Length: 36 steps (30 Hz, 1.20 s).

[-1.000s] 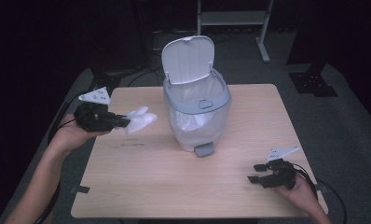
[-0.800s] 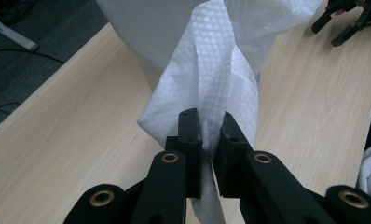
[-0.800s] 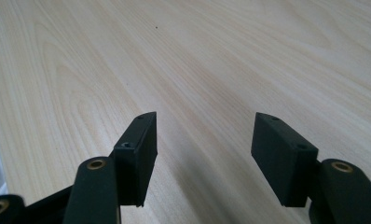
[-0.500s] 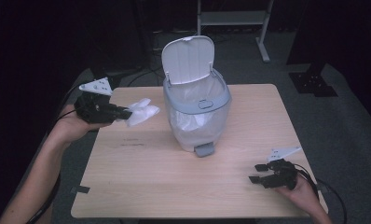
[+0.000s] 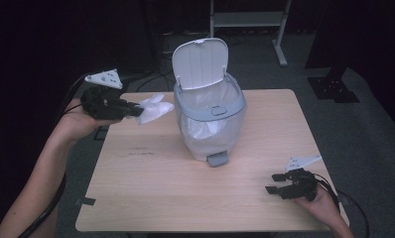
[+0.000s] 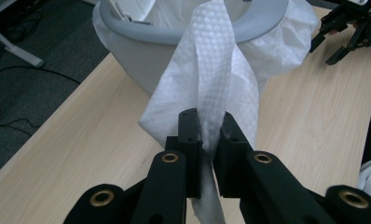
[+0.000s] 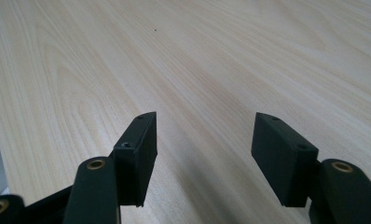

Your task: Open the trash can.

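- right gripper (image 5: 279,184) sits closest to the person, low over the near right corner of the table (image 5: 151,198). jaws are spread wide with nothing between them, and the right gripper view just looks down at bare wood grain through the gap
- a hand (image 5: 319,203) comes in from the bottom right holding it, grey plate on top, cable trailing off the table's right edge
- middle of the table: a small pedal bin (image 5: 210,119), grey rim, white liner bag bulging out under the rim, foot pedal facing the near edge
- its lid (image 5: 200,62) is flipped up and stands nearly upright at the far side of the bin
- left gripper (image 5: 136,110) is up in the air over the far left corner of the table, pointing toward the bin
- its jaws are clamped tight on a white paper towel (image 5: 153,106), crumpled and bunched. in the left gripper view the towel (image 6: 221,88) sticks up from between the two black jaws, with a bit hanging out below them
- the towel is clear of the tabletop, just left of the bin's rim, not touching it as far as i can tell
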{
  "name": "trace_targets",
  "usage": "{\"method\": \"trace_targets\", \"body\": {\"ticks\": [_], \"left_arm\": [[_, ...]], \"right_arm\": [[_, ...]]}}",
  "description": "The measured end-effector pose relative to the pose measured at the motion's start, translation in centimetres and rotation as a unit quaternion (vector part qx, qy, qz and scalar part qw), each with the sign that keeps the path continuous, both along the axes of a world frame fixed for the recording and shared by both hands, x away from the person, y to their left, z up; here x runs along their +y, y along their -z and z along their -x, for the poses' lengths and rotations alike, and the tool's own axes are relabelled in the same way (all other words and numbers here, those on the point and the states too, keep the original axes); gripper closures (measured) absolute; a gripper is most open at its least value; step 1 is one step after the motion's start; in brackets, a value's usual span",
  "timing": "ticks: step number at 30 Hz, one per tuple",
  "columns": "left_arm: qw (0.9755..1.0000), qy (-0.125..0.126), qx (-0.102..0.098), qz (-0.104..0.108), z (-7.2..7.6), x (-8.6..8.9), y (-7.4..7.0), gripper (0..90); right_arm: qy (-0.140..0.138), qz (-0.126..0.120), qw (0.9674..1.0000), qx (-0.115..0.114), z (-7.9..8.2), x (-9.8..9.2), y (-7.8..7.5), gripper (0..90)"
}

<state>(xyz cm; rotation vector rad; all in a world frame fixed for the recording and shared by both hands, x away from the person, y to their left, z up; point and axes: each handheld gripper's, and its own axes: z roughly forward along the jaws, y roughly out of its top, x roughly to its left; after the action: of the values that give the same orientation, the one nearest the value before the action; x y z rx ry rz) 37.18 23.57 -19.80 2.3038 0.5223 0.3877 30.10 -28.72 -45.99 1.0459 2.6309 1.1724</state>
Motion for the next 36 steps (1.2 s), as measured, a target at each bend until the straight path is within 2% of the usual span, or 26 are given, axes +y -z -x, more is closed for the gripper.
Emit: {"method": "trace_targets", "body": {"ticks": [11,23,36], "left_arm": [[0.9999,0.014,-0.001,-0.002,-1.1,-1.6,-1.1,82.2],[0.9995,0.030,-0.004,-0.002,-2.4,-3.5,-2.2,82.1],[0.9990,0.044,-0.005,-0.012,-3.8,-5.4,-3.0,82.0]], "right_arm": [[0.004,-0.008,1.0000,-0.004,-0.2,-0.4,-0.2,39.6],[0.003,-0.004,1.0000,-0.004,-0.1,-0.5,-0.2,39.6],[0.003,-0.004,1.0000,-0.004,-0.1,-0.4,-0.1,39.6]]}}
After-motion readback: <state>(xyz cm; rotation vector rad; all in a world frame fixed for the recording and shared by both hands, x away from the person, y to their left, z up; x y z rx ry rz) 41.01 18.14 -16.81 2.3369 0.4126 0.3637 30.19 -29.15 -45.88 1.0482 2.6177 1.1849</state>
